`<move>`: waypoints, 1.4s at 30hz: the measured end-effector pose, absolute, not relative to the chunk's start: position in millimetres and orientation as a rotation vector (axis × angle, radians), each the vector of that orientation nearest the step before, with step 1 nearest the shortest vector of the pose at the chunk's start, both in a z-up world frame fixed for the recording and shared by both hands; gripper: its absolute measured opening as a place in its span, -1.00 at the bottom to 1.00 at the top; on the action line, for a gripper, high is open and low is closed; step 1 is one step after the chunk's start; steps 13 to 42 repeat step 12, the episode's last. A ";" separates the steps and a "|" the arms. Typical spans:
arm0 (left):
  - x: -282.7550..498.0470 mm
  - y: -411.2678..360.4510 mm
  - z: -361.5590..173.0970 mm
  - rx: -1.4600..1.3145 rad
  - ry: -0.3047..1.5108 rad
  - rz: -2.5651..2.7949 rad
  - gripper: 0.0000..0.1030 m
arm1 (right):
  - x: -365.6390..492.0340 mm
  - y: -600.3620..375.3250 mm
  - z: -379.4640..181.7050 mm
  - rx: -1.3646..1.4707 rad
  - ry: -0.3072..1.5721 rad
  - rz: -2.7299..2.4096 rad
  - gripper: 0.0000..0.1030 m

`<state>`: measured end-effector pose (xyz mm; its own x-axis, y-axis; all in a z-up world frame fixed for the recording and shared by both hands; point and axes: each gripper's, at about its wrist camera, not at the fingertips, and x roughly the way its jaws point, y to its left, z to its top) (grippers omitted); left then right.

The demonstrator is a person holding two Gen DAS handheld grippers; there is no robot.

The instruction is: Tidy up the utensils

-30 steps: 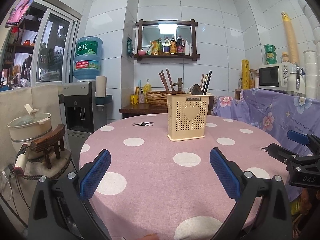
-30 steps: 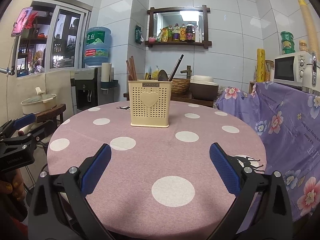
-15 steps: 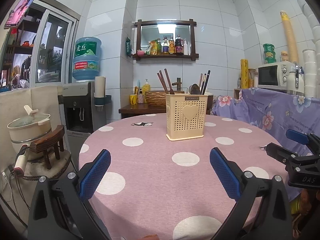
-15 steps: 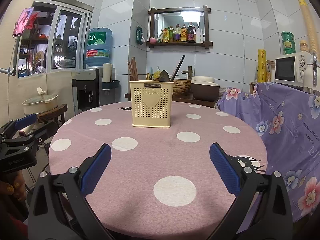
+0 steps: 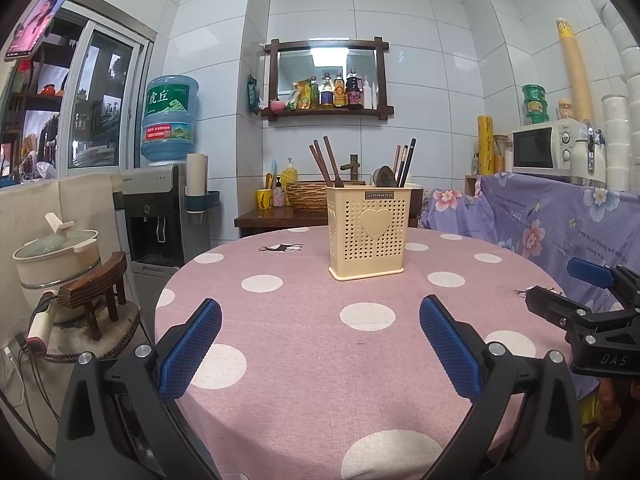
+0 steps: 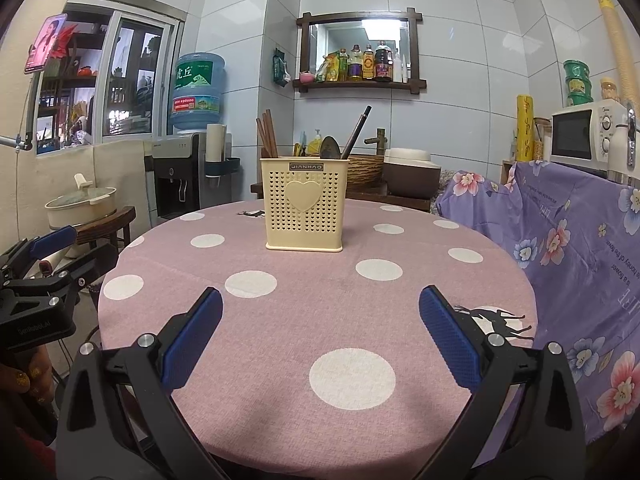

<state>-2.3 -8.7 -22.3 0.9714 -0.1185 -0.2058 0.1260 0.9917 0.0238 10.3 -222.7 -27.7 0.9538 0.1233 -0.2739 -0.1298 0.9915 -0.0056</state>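
Observation:
A cream perforated utensil holder (image 5: 369, 233) (image 6: 305, 209) with a heart on its front stands upright on the far half of the round pink polka-dot table (image 5: 312, 344) (image 6: 320, 312). Brown chopsticks (image 5: 323, 160) (image 6: 267, 133) lean in its left side; a dark spoon (image 5: 385, 176) (image 6: 330, 147) and dark sticks (image 5: 407, 159) (image 6: 358, 129) stand in its right side. My left gripper (image 5: 320, 338) hovers open over the near table edge with nothing between its fingers. The right gripper (image 6: 320, 336) is open and empty too, well short of the holder. Each gripper also shows at the edge of the other's view.
A purple floral cloth (image 6: 576, 240) covers a counter at the right, with a microwave (image 5: 548, 148) on it. At the left stand a water dispenser (image 5: 156, 208) and a pot (image 5: 56, 248) on a wooden stool. A wooden sideboard (image 5: 280, 218) lies behind the table.
Both grippers have drifted slightly back and lower; the holder sits a little higher in each view. Nothing was grasped or released.

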 end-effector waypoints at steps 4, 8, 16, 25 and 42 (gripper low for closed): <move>-1.8 -9.5 -21.9 0.029 0.209 -0.120 0.91 | 10.7 -222.5 -29.5 -0.020 0.279 0.129 0.89; -0.8 -9.9 -22.0 0.025 0.221 -0.122 0.91 | 11.3 -221.4 -31.3 -0.018 0.284 0.131 0.89; -0.5 -9.4 -21.9 0.025 0.222 -0.123 0.91 | 11.9 -222.1 -31.8 -0.015 0.287 0.132 0.89; -0.5 -9.4 -21.9 0.025 0.222 -0.123 0.91 | 11.9 -222.1 -31.8 -0.015 0.287 0.132 0.89; -0.5 -9.4 -21.9 0.025 0.222 -0.123 0.91 | 11.9 -222.1 -31.8 -0.015 0.287 0.132 0.89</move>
